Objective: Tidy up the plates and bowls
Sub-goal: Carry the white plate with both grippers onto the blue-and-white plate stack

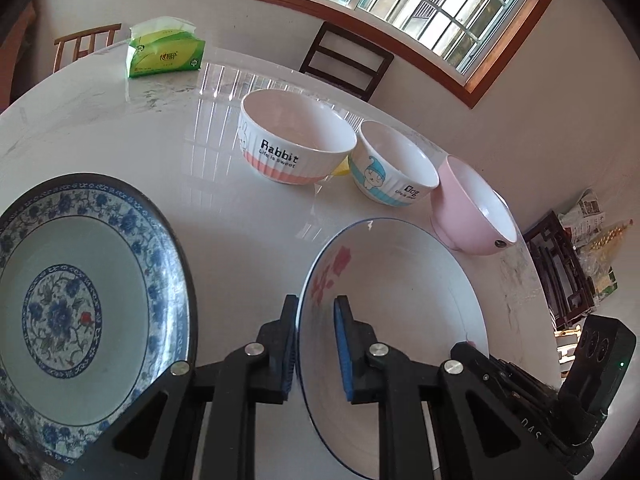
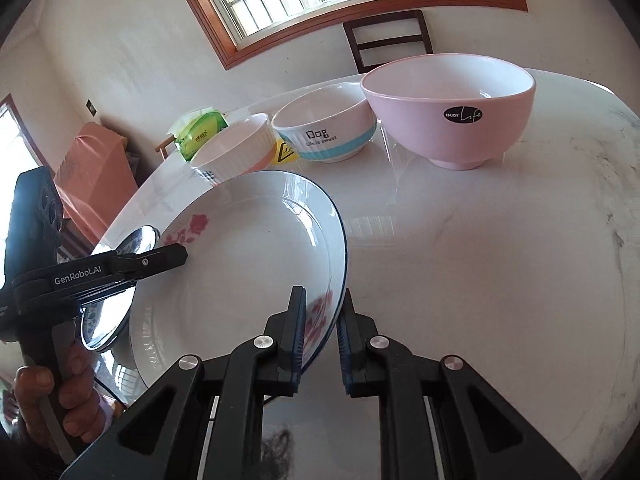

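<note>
We hold the white plate (image 2: 248, 264) with red flowers by two sides: the left gripper (image 1: 316, 344) is clamped on its left rim and the right gripper (image 2: 322, 340) on its right rim. The blue plate (image 1: 80, 304) lies at the table's (image 1: 224, 208) left edge. Three bowls stand in a row near the far edge: the rabbit bowl (image 1: 296, 140), the dog bowl (image 1: 396, 164), the pink bowl (image 2: 452, 108).

Two plates are on the table: a white one with red flowers (image 1: 400, 280) and a blue-patterned one (image 1: 80, 300). Three bowls stand in a row behind them: the Rabbit bowl (image 1: 296, 140), the Dog bowl (image 1: 394, 164) and a pink bowl (image 1: 476, 212). There are also one green tissue pack (image 1: 164, 50), two chairs, one dark (image 1: 346, 60) and one light (image 1: 86, 44), and one window (image 1: 400, 0).
</note>
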Demonstrator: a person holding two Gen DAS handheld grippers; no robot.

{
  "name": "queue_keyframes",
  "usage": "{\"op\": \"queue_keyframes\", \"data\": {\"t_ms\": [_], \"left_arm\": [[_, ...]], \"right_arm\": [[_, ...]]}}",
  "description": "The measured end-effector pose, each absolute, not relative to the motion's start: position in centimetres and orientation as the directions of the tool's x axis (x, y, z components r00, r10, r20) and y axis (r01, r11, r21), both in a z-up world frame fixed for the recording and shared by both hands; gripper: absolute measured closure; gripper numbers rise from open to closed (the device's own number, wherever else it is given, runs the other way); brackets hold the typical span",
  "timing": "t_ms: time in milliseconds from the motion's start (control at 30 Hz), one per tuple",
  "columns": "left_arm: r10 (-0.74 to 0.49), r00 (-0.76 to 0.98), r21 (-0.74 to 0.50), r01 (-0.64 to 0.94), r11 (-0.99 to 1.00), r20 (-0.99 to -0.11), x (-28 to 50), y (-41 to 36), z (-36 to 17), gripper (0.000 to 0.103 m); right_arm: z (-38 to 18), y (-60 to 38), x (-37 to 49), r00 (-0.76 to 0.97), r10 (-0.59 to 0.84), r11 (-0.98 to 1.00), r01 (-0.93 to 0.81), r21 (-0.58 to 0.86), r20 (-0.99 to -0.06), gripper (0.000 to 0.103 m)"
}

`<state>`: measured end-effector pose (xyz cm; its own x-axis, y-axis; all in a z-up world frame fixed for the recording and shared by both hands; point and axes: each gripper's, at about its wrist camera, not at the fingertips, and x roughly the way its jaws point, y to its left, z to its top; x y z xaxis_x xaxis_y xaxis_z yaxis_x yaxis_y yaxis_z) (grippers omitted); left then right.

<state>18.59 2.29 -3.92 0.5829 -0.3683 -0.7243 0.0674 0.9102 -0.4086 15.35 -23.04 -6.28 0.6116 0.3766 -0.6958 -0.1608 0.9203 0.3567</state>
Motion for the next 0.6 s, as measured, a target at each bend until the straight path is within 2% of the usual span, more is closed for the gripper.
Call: {"op": "queue_keyframes", "data": {"t_ms": [267, 600], "left_arm": [[-0.309, 0.643, -0.399, 0.006, 0.917, -0.7, 13.7, 7.2, -2.0, 0.085], [-0.184, 0.702, -0.396, -0.15, 0.906, -0.688, 11.0, 17.1, -1.2, 0.085]], "right_arm": [[-4.5, -18.3, 13.1, 0.579, 0.452, 0.89, -0.251, 0.38, -0.678, 0.089], [-3.6, -8.5, 15.4, 0.498, 0.526, 0.843, -0.416, 0.342, -0.689, 0.089]]}}
